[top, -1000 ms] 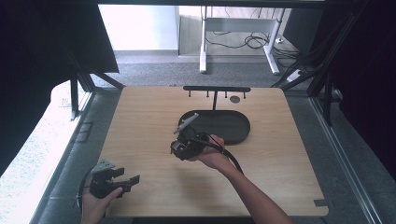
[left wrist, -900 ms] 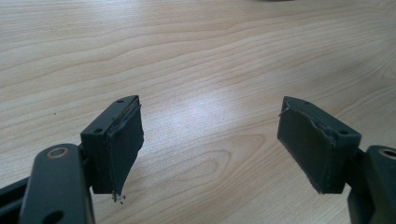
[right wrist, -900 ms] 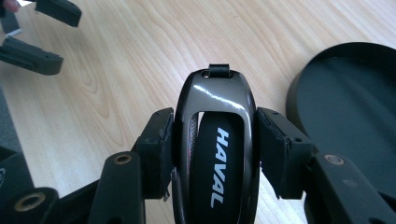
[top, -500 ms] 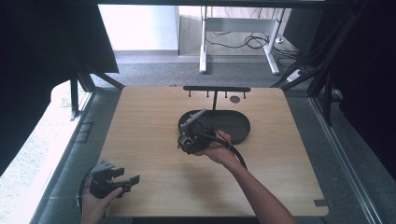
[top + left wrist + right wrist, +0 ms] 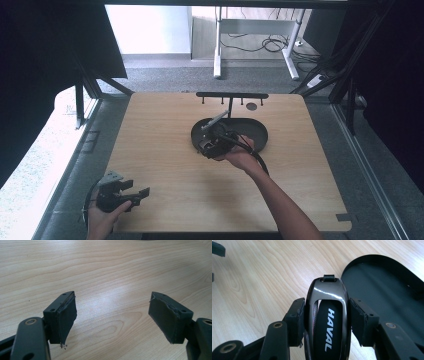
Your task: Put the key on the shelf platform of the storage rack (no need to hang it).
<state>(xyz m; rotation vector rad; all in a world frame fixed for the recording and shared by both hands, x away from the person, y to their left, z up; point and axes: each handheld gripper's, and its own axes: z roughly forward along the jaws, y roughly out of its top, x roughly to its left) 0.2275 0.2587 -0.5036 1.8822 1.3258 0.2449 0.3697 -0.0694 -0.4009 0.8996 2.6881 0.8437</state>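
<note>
One key fob (image 5: 327, 315) sits clamped in the right gripper (image 5: 327, 320) beside one black tray (image 5: 387, 297); the left gripper (image 5: 112, 317) gapes wide.

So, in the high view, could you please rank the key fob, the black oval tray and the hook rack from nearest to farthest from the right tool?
1. Key fob: clamped in the right tool.
2. Black oval tray: just beneath and to its right.
3. Hook rack: at the table's far edge.
</note>
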